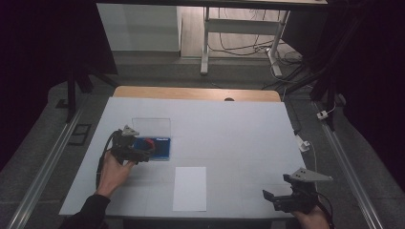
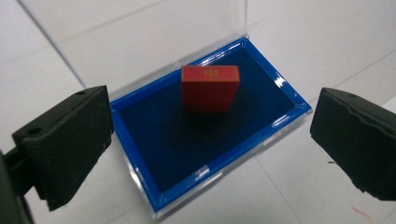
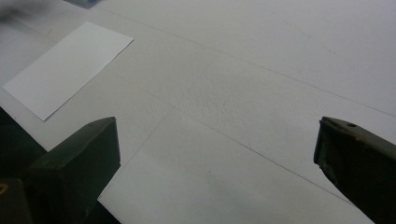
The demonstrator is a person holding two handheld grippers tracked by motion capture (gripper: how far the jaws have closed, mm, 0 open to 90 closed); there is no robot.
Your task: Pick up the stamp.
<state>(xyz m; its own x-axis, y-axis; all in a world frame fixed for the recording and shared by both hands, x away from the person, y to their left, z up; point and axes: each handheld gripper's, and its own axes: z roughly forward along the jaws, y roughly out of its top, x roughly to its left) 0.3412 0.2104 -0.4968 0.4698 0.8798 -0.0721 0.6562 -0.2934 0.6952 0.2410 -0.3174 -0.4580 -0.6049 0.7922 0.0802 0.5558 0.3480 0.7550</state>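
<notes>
Hovering with jaws spread, left gripper (image 2: 205,140) faces the small red block (image 2: 210,88) standing ungrasped in the open blue-lined clear plastic case (image 2: 140,154); right gripper (image 1: 282,197) waits spread.

A gold mark, too small to be read, is borne on the top face of the red block (image 2: 210,88) standing inside the blue tray (image 2: 140,154).

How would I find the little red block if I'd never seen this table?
Look at the left half of the white table, where the left gripper hovers open. Under it lies a blue tray with a clear lid raised. The red block stands inside, the only red thing.
</notes>
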